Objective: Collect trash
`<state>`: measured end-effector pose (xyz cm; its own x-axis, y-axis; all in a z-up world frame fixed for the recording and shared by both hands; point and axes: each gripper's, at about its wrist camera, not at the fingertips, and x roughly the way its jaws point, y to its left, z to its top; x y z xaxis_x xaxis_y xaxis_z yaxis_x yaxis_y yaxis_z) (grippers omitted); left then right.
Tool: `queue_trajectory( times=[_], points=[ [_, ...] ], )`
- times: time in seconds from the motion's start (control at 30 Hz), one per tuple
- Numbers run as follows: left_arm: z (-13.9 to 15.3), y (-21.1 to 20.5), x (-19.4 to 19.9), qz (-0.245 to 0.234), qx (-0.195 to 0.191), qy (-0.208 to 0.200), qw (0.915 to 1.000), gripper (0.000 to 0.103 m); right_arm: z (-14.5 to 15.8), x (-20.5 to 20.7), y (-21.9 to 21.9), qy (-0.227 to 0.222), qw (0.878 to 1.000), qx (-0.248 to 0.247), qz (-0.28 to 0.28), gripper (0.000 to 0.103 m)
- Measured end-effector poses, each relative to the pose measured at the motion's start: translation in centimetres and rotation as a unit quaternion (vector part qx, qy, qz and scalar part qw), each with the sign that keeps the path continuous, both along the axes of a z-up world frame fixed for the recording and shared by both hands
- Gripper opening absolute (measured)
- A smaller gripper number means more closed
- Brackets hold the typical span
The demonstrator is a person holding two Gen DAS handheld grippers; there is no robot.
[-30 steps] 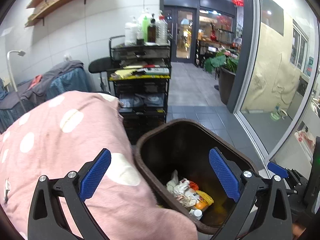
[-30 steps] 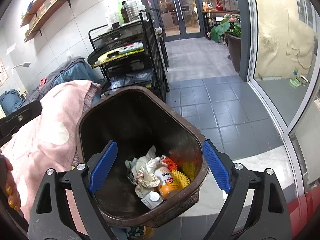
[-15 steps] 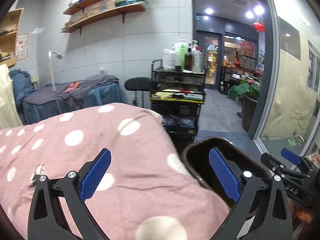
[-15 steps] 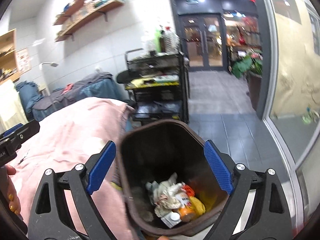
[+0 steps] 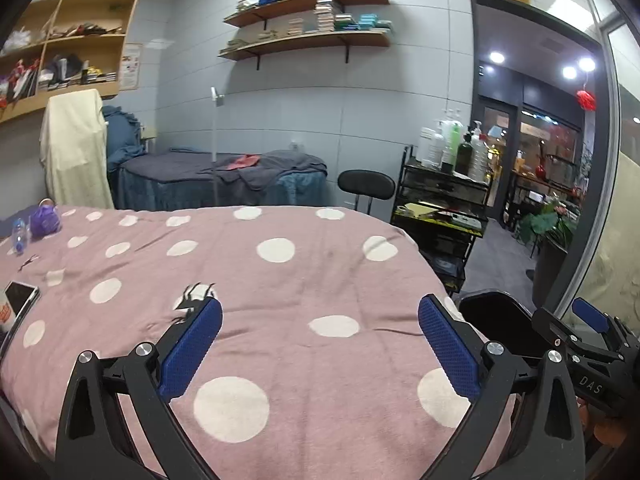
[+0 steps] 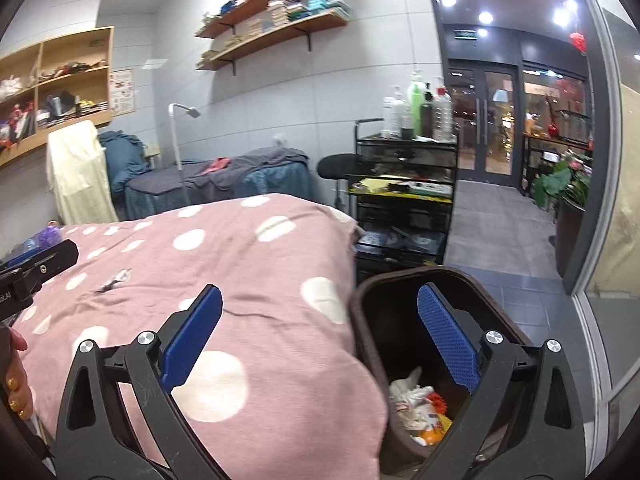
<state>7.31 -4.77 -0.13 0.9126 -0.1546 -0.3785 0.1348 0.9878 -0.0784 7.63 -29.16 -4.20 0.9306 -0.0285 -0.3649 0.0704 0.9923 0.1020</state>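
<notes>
A pink dotted blanket (image 5: 304,280) fills the middle of both views, and at its far left edge in the left view lie one purple wad (image 5: 45,221), one small bottle (image 5: 18,236) and one phone (image 5: 18,298), with one black scrap (image 5: 194,294) just above the left gripper (image 5: 320,350). Both the left gripper and the right gripper (image 6: 320,346) gape wide, holding nothing. One brown bin (image 6: 372,320) sits at lower right beside the blanket, trash (image 6: 416,402) at its bottom, one black cart (image 6: 404,200) behind it.
</notes>
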Motion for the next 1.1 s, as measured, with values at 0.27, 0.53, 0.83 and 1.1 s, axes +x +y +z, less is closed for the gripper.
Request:
queue_trajectory(
  times=[0.27, 0.53, 0.83, 1.1],
  points=[
    [-0.6, 3.6, -3.3, 0.059, -0.001, -0.019, 0.9981, 0.097, 0.0, -1.3, 4.4, -0.011, 0.999, 0.004, 0.045, 0.097],
    [-0.9, 5.4, -5.4, 0.085, -0.013, -0.032, 0.9958, 0.097, 0.3, -3.0, 6.8, -0.024, 0.997, -0.001, 0.067, 0.097],
    [-0.9, 5.2, -6.5, 0.092, -0.013, -0.044, 0.9947, 0.097, 0.6, -3.6, 6.9, -0.026, 0.997, 0.008, 0.07, 0.097],
    [-1.0, 5.2, -6.7, 0.091, -0.015, -0.046, 0.9946, 0.097, 0.6, -4.0, 6.4, -0.025, 0.997, 0.014, 0.066, 0.097]
  ],
)
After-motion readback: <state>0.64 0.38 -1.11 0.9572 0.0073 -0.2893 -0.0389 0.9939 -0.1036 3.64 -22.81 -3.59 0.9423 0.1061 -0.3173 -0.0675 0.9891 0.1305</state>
